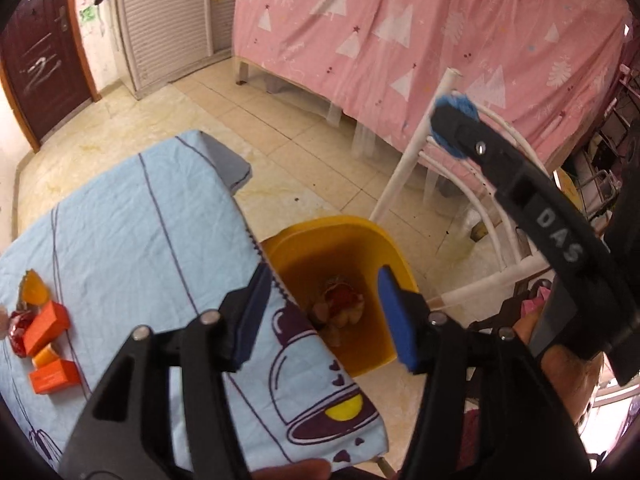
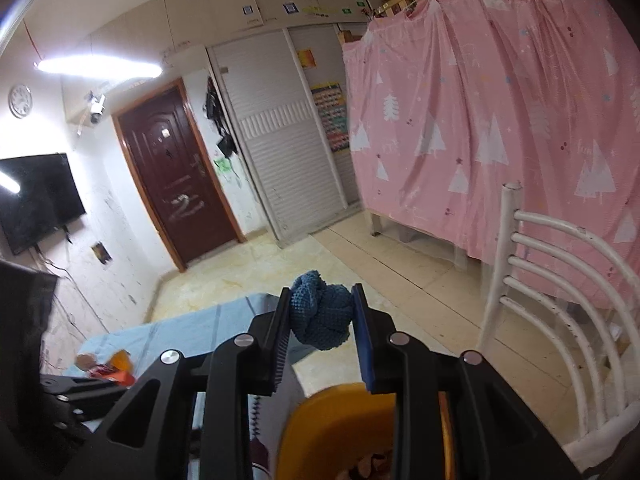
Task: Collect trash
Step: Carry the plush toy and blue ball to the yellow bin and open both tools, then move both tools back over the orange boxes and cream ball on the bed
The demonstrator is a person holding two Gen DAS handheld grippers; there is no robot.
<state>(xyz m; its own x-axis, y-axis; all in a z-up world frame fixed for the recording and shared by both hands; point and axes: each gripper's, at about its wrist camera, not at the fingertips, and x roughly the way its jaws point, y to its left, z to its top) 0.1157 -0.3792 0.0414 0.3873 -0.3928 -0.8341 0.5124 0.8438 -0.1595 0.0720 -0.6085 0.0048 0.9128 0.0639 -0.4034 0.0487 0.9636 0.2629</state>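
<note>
A yellow trash bin (image 1: 360, 236) stands on the floor beside the table; wrappers (image 1: 340, 304) lie at its bottom. My left gripper (image 1: 320, 312) is open and empty, above the bin's left rim and the table edge. My right gripper (image 2: 320, 320) is shut on a crumpled blue cloth ball (image 2: 322, 316), held above the bin (image 2: 340, 432); it also shows in the left wrist view (image 1: 456, 124). On the table's left lie orange boxes (image 1: 46, 328), a red wrapper (image 1: 18, 326) and an orange packet (image 1: 34, 290).
The table wears a light blue cloth (image 1: 132, 240). A white chair (image 2: 560, 292) stands right of the bin. A pink curtain (image 1: 420, 32) covers the bed behind. A dark door (image 2: 176, 176) and a TV (image 2: 36, 196) are at the far wall.
</note>
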